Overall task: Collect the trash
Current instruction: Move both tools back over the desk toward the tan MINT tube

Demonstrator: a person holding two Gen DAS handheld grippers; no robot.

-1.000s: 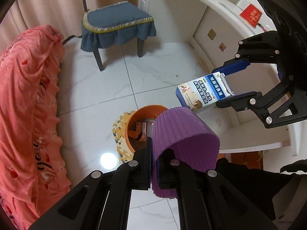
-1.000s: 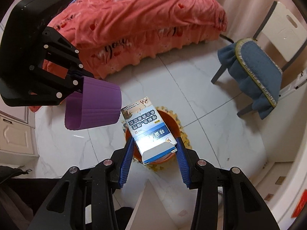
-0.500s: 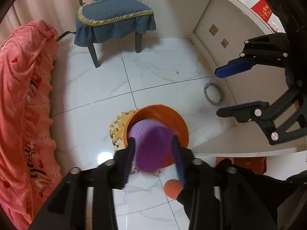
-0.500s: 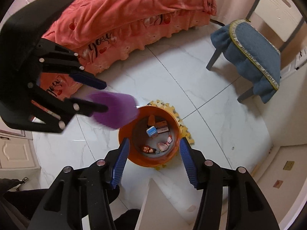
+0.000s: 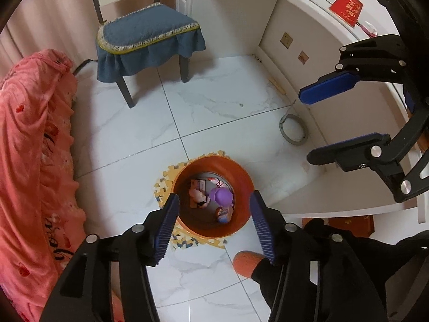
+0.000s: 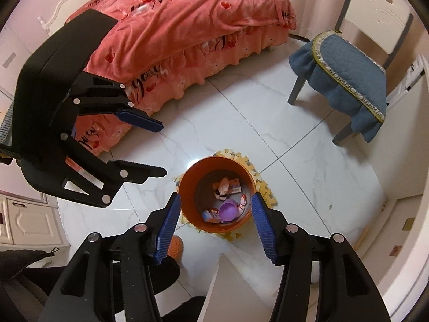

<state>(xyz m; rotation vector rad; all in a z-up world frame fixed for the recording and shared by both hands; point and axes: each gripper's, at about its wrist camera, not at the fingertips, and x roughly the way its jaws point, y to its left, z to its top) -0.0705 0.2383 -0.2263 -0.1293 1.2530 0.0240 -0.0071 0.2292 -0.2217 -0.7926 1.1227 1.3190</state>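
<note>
Left wrist: one orange bin (image 5: 241, 171) holds one purple cup (image 5: 221, 196).

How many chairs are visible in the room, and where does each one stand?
1. The chair with a blue seat cover stands on the white tile floor, between the pink bed and the white desk. Other chairs may be outside the views.

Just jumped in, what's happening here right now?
A person holds both grippers above the orange bin on the floor. Left gripper and right gripper are opening, nothing between their jaws. The purple cup and a small box lie inside the bin with other scraps.
</note>
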